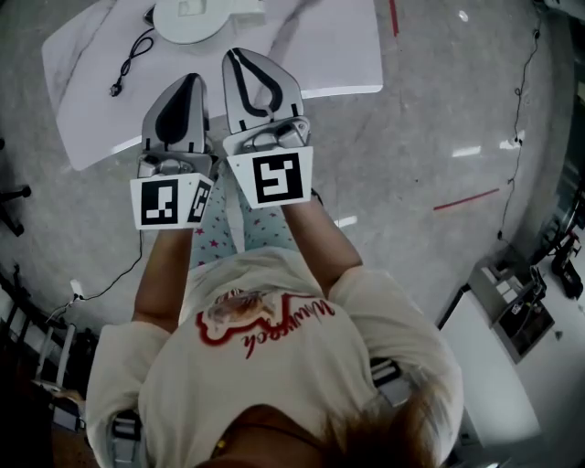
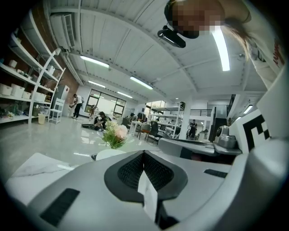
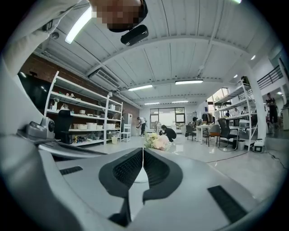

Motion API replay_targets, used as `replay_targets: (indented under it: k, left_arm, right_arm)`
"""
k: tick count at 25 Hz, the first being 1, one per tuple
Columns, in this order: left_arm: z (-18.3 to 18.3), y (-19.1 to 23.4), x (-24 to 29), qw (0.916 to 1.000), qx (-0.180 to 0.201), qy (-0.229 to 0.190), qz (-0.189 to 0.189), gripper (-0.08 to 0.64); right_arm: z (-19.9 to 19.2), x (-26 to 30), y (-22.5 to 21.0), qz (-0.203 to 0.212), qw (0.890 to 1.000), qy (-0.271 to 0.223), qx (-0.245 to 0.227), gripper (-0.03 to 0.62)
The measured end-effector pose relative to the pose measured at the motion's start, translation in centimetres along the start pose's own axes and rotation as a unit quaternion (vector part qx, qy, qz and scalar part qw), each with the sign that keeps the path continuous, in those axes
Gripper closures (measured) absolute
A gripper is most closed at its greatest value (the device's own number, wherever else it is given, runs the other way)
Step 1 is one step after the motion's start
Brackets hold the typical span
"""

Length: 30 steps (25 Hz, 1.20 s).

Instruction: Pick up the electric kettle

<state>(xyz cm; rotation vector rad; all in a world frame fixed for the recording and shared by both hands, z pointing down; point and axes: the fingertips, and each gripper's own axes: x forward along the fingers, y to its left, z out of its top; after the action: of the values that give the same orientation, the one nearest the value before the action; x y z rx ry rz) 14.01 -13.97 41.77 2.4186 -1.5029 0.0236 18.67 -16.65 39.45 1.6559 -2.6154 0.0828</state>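
Note:
A round white object (image 1: 196, 18) with a black cord and plug (image 1: 132, 57) stands at the far edge of a white marble table (image 1: 338, 55); I cannot tell whether it is the kettle. In the gripper views its white top (image 2: 110, 153) shows just past the jaws, with pink and white flowers (image 2: 115, 134) (image 3: 156, 141) above it. My left gripper (image 1: 194, 79) (image 2: 144, 152) and right gripper (image 1: 236, 53) (image 3: 143, 150) are side by side over the table's near edge, short of that object. Both point roughly level, jaws shut, holding nothing.
Glossy grey floor surrounds the table, with red tape lines (image 1: 466, 199) and a thin cable (image 1: 521, 82) on the right. Equipment (image 1: 526, 311) sits at the lower right. Shelving (image 3: 86, 122) lines one wall; desks, chairs and people (image 2: 76, 104) are far off.

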Motion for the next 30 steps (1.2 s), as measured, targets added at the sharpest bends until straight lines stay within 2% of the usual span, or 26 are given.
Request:
replay_targets:
  k: [3,9,14,15,17,24,30]
  left_arm:
    - [-1.7,-0.1,0.1,1.0000,0.001,0.009,0.000,0.561]
    - [-4.5,1.0,2.0,0.9998,0.020,0.004,0.001,0.561]
    - [-6.9,2.5,2.8,1.0000,0.005,0.000,0.008,0.561]
    - [-7.2,2.6,3.0,1.0000,0.005,-0.001,0.007,0.561]
    - [-8.0,2.8,3.5,1.0000,0.005,0.000,0.006,0.561]
    - [-10.9,3.4,4.2,0.9998,-0.008,0.017,0.011,0.561]
    - [-12.7,3.2,3.5,0.9991,-0.017,0.039,0.005,0.561]
  right_arm:
    - [-1.6,-0.3,-0.7,-0.009,1.000,0.001,0.018,0.577]
    - [-6.6,0.4,-1.5,-0.020,1.000,0.013,0.013,0.577]
    - [-10.0,1.4,-3.5,-0.057,0.998,0.024,-0.021,0.574]
    - [-10.4,1.8,-4.1,-0.066,0.997,0.021,-0.021,0.563]
    - [-11.2,2.5,-5.4,-0.079,0.997,0.016,-0.021,0.413]
    - [-14.1,5.9,-7.8,-0.088,0.995,0.024,-0.049,0.356]
    - [-17.1,7.6,-8.5,-0.086,0.993,0.047,-0.060,0.350]
